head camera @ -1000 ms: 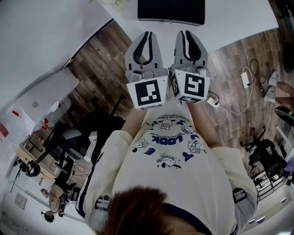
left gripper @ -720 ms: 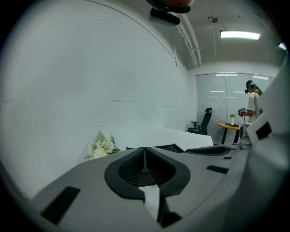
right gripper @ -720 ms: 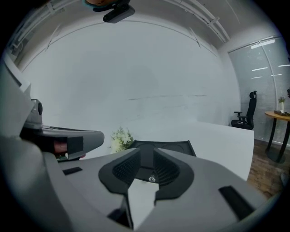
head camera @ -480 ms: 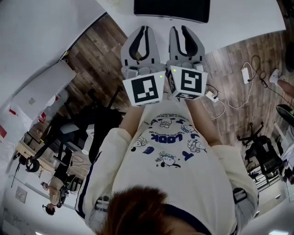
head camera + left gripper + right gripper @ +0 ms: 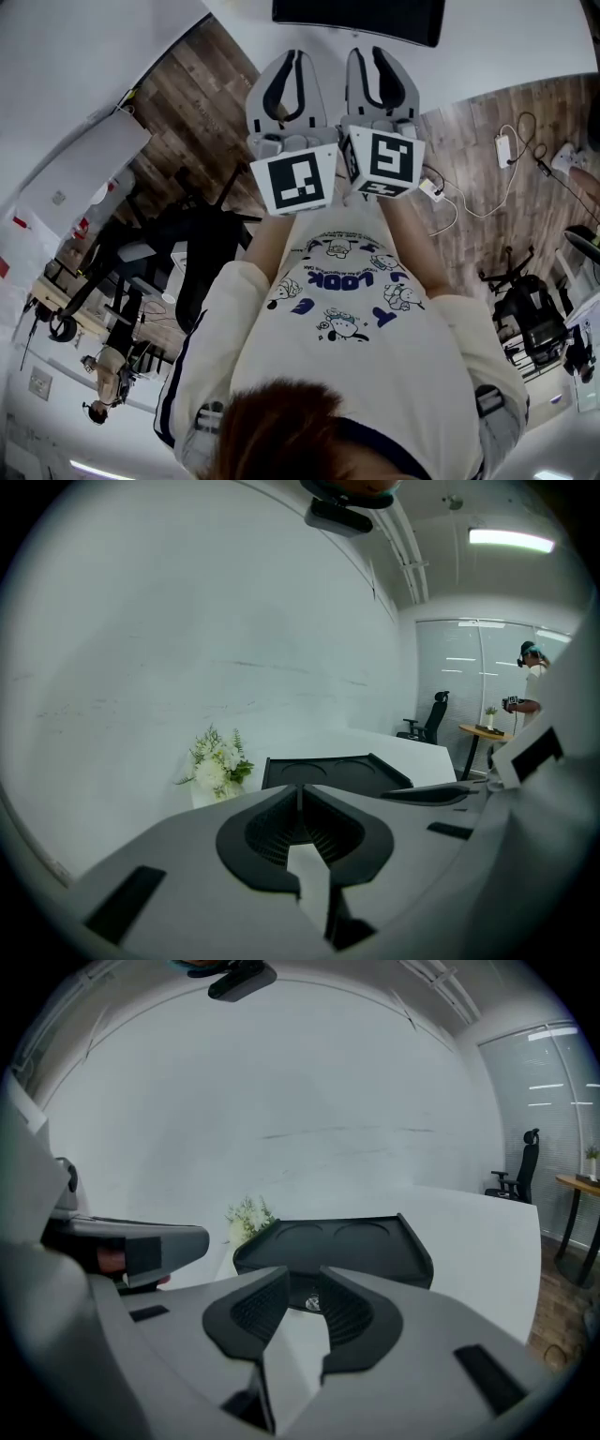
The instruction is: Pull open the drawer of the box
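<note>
Jaws first: those of our left gripper (image 5: 300, 789) were pressed together at the tips with nothing between them, while those of our right gripper (image 5: 302, 1281) stood a little apart, also empty. We held the two grippers side by side in front of our chest, both pointing forward at the box (image 5: 333, 1239). It sat just beyond them on the white table (image 5: 487, 1232), and neither gripper touched it.

We judged this to be the stance before the reach. The parted right jaws were lined up with the box front, where a small shiny knob (image 5: 312, 1302) showed under the top lip. It was probably the pull of the drawer, though too small to be sure. The drawer front was mostly hidden behind the jaws, so we took the pull as not yet begun. The shut left jaws seemed better suited to bracing the box than to grasping, since a light box might slide toward us under the pull.

The box was black, with two shallow round recesses in its top. Behind its left corner stood a small bunch of white flowers (image 5: 217, 761), near the plain white wall (image 5: 187, 621). Far off to the right were an office chair (image 5: 431, 719) and a person (image 5: 532, 682).
</note>
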`<control>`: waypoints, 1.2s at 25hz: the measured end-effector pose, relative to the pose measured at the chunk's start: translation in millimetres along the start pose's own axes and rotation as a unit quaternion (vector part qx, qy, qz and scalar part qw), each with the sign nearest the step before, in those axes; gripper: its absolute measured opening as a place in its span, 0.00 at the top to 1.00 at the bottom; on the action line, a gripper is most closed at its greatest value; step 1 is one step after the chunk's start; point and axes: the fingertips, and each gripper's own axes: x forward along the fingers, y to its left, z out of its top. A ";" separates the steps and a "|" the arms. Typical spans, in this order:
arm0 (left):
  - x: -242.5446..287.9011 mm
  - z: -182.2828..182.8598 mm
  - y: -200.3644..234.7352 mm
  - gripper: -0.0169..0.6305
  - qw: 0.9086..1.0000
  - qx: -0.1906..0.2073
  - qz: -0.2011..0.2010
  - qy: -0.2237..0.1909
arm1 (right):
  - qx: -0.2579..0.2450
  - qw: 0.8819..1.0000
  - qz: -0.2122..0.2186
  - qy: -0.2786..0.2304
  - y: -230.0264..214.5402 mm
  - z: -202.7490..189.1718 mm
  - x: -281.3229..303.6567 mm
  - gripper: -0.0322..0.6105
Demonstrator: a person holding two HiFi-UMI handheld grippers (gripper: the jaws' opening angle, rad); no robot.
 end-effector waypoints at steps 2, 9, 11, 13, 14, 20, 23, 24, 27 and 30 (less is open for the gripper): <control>2.7 -3.8 -1.3 0.93 1.000 0.000 0.001 0.005 | 0.002 1.000 0.001 0.005 -2.6 -4.2 2.7 0.77; 13.7 -13.9 -2.2 0.93 1.000 0.000 0.007 0.016 | 0.001 1.000 0.005 0.021 -12.1 -15.5 15.7 0.75; 16.1 -16.6 -3.3 0.93 1.000 -0.004 0.007 0.019 | 0.002 1.000 0.003 0.025 -14.1 -18.3 18.5 0.75; 17.8 -19.0 -4.1 0.93 1.000 -0.006 0.006 0.021 | 0.003 1.000 0.000 0.028 -15.8 -21.3 20.6 0.75; 18.8 -20.3 -4.5 0.93 1.000 -0.007 0.006 0.022 | 0.004 1.000 -0.001 0.030 -16.7 -22.9 21.8 0.75; 24.8 -28.4 -2.5 0.93 1.000 -0.010 0.007 0.028 | 0.013 0.999 0.001 0.040 -17.0 -32.7 30.9 0.75; 27.1 -31.4 1.6 0.93 0.999 -0.012 0.009 0.032 | 0.013 0.999 0.005 0.043 -13.9 -34.3 36.6 0.75; 27.7 -32.2 2.8 0.93 0.999 -0.013 0.009 0.033 | 0.012 0.999 0.005 0.044 -12.8 -34.5 38.2 0.75; 28.9 -34.6 4.8 0.93 0.999 -0.015 0.010 0.036 | 0.011 0.999 0.007 0.046 -11.0 -36.1 41.4 0.75; 30.4 -36.6 5.4 0.93 0.999 -0.018 0.013 0.036 | 0.012 0.999 0.008 0.052 -11.5 -40.9 43.8 0.75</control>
